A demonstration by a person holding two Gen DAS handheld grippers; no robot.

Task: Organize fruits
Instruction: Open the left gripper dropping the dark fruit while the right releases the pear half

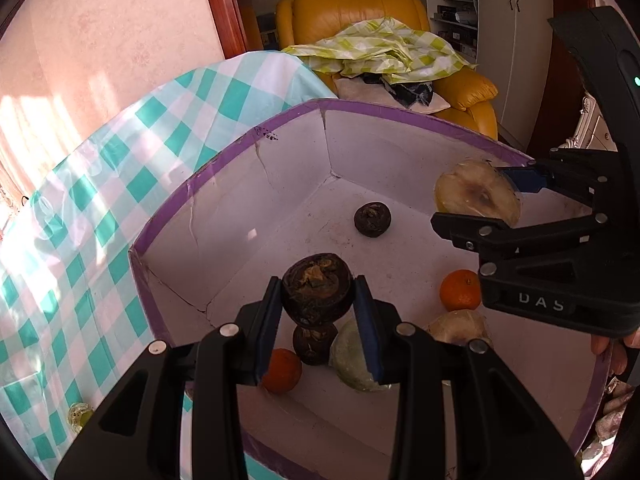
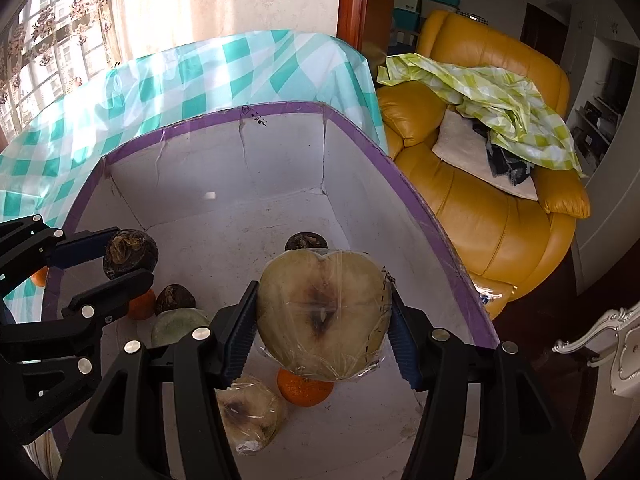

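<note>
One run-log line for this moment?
left gripper: shut on dark round fruit | right gripper: shut on wrapped fruit half | both over purple-rimmed box

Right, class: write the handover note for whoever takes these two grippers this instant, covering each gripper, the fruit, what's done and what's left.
Left gripper: shut on a dark round fruit, held over the purple-rimmed box.
Right gripper: shut on a plastic-wrapped apple half, also over the box.
In the box: two dark fruits, two oranges, two wrapped halves.
Done: those six are in.
Left: set down both held fruits, probably inside the box.
</note>
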